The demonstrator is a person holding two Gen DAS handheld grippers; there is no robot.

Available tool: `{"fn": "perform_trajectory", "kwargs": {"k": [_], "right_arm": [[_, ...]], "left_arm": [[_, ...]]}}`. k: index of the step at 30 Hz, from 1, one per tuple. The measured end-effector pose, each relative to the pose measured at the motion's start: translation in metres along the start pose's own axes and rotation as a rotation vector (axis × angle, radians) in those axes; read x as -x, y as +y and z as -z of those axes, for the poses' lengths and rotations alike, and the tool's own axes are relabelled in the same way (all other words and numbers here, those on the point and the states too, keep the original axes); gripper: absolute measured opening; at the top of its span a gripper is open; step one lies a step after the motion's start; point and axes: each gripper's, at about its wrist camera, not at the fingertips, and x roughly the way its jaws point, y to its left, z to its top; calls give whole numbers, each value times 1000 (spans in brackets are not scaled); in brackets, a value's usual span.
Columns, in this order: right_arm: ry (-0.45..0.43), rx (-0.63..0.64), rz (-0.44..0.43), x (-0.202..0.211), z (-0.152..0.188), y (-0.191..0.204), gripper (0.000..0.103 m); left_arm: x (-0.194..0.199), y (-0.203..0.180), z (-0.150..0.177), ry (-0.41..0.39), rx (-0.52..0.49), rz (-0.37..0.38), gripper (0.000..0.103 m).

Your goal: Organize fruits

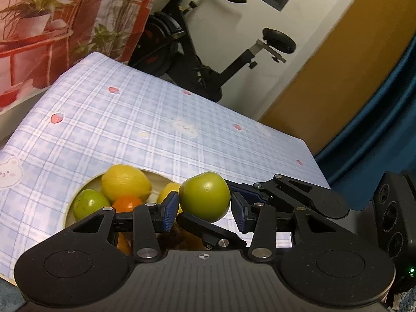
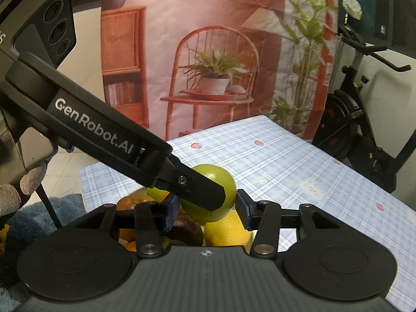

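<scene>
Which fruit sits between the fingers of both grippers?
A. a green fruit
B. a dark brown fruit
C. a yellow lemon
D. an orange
A: the green fruit sits between the pads of the left gripper and of the right gripper, while the lemon and orange lie in the bowl.

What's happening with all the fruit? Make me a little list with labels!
held fruit: green fruit, between the pads of both grippers
left gripper: shut on the green fruit
right gripper: shut on the same fruit, fingers crossing the left one's
bowl: holds a lemon, an orange, a second green fruit and more
table cover: blue checked cloth
</scene>
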Motion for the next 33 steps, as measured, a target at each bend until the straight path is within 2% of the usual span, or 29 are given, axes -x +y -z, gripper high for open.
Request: {"fn": "perform_trajectory", "kwargs": {"k": [12, 20, 23, 25, 27, 28, 33], "right_arm": [[76, 19, -29, -44, 5, -6, 49], [93, 14, -45, -53, 6, -9, 50], [95, 17, -46, -54, 6, -8, 50], [94, 18, -48, -54, 7, -8, 50], [94, 23, -43, -54, 6, -7, 55], [93, 25, -40, -54, 6, -7, 57], [93, 25, -39, -53, 7, -6, 59]], "left_arm": [[-21, 24, 2, 34, 55, -25, 46], [-24, 29, 2, 30, 53, -41, 47], [-22, 29, 1, 19, 55, -46, 50], [-20, 30, 1, 16, 59, -48, 57], [-19, 30, 1, 13, 60, -46, 58], [-18, 29, 0, 12, 58, -48, 62], [-16, 25, 1, 4, 38, -52, 64]]}}
